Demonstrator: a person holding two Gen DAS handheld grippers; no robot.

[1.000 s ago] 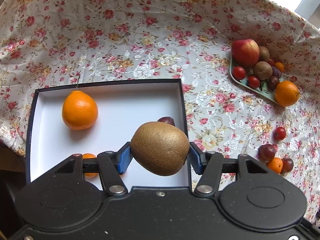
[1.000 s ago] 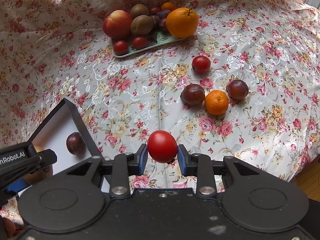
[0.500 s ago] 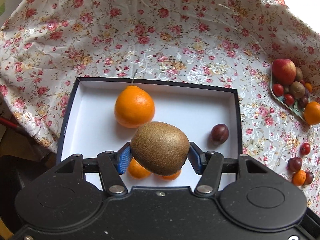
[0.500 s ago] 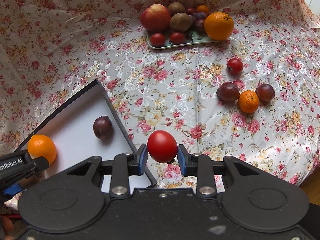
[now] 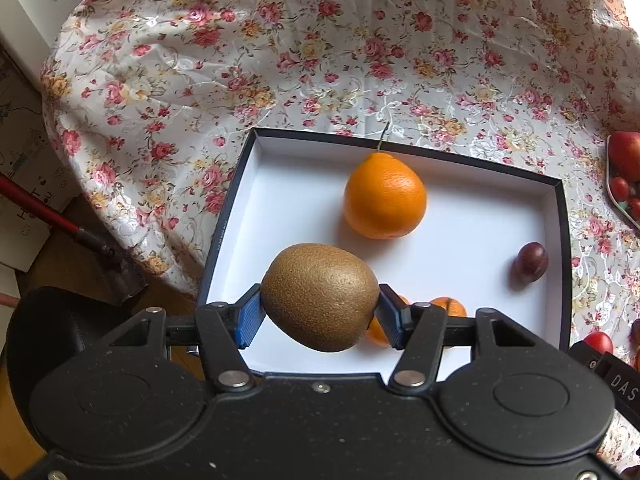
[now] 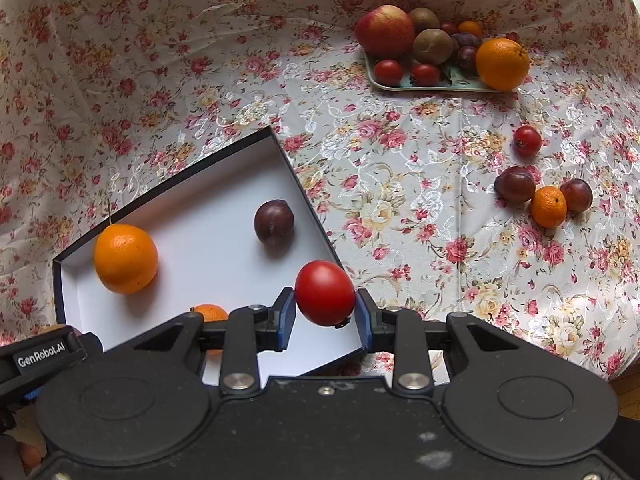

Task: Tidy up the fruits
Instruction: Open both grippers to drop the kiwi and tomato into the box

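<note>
Two grippers each clamp a fruit over the box point(image 5: 558, 216): the left gripper point(image 5: 319, 314) pinches a kiwi point(image 5: 320, 296), the right gripper point(image 6: 325, 311) a tomato point(image 6: 325, 292). Beyond, at 12 o'clock in the left view, an orange point(image 5: 384, 196) sits inside; a plum point(image 5: 530, 260) lies at 2 o'clock.

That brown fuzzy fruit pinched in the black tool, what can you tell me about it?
It is a kiwi, egg-shaped, with dull brown, finely speckled skin that looks whole and unbruised. It lies sideways, long axis across, clamped at its two ends between the blue ribbed pads of the left gripper, whose jaws are shut on it. It hangs in the air over the near left part of the white-lined box, touching nothing but the pads.
</note>
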